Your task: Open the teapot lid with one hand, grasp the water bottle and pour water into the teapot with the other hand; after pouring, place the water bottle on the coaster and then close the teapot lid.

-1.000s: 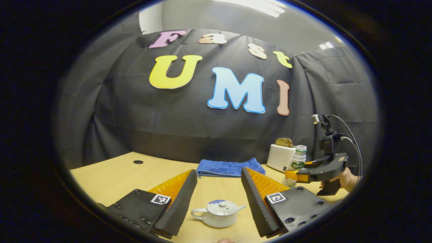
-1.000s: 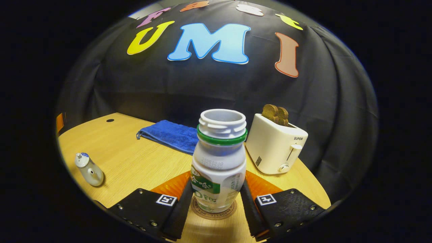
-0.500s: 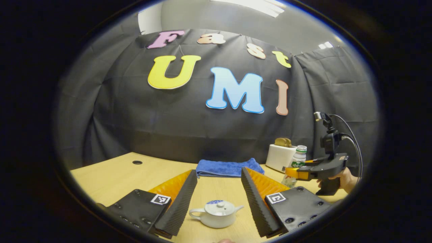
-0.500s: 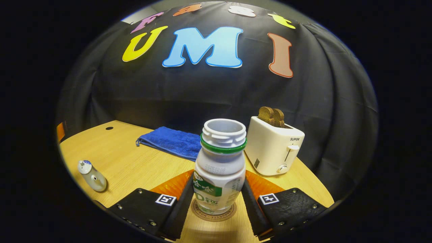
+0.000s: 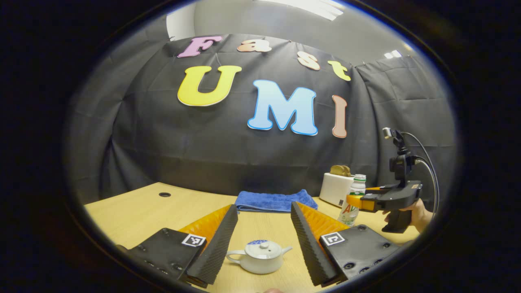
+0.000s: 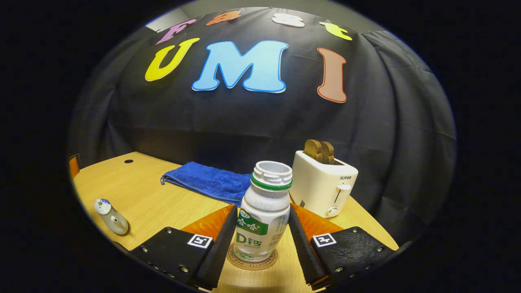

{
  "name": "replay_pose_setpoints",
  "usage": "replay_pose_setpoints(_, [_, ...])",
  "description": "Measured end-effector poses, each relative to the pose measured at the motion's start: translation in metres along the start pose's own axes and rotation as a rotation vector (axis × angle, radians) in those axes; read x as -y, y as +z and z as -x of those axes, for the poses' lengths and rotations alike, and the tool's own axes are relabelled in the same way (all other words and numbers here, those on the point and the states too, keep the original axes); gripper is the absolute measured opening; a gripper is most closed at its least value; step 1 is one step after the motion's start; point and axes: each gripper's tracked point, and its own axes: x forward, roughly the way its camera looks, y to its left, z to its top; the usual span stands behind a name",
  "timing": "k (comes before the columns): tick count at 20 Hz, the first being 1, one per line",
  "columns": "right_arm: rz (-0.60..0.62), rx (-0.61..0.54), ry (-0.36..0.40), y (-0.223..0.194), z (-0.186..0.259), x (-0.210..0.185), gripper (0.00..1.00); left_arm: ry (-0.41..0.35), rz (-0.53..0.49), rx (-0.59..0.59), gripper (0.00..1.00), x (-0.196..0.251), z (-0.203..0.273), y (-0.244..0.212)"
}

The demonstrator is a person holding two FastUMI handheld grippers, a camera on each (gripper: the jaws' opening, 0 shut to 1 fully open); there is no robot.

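Step in hand, as judged: the bottle (image 6: 262, 211) stands upright on the coaster (image 6: 252, 259), and the teapot (image 5: 257, 260) carries its lid (image 5: 261, 248) seated. Whether water has been poured cannot be told from the views. By the layout, this is either the approach to grasp the bottle or its release after placing.

Right gripper (image 6: 260, 248): released. Its fingers flank the lower body of the bottle, one on each side, close beside it but with a sliver of gap visible on both sides; neither is seen pressing. In the left gripper view it shows at the far right of the bench (image 5: 134, 211), held by a hand (image 5: 419, 213), level with the bottle's middle.

Left gripper (image 5: 260, 240): released, fingers spread wide. The teapot sits on the bench between and just beyond the fingertips, handle to the left, spout to the right, apart from both fingers. The lid knob lies near the centreline.

Other items: a blue towel (image 6: 207, 181) lies behind the bottle to the left; a toaster (image 6: 323, 183) holding bread stands just behind it to the right. Teapot and bottle are well apart.

Next move, as judged: if pouring is outstanding, the left gripper should advance and lower onto the lid knob while the right closes squarely on the bottle body. If pouring is done, the right gripper withdraws straight back, clear of the bottle and toaster
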Motion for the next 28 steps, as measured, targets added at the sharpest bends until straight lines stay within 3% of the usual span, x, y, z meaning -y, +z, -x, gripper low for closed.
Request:
replay_pose_setpoints(9, [-0.043,0.019,0.026,0.009,0.022,-0.003,0.75,0.004,-0.003,0.018,0.92,0.004,0.006,0.007])
replay_pose_setpoints(13, [-0.108,0.026,0.035,0.012,0.056,-0.003,0.75,0.007,0.0,0.027,0.92,0.009,0.012,0.009])
replay_pose_setpoints(22, [-0.142,0.074,0.022,-0.038,0.143,-0.057,0.75,-0.011,0.046,-0.005,0.99,0.05,0.047,-0.028])
replay_pose_setpoints(28, [-0.114,0.125,0.039,-0.04,0.172,-0.088,0.75,-0.015,-0.006,0.03,0.99,0.078,0.075,-0.027])
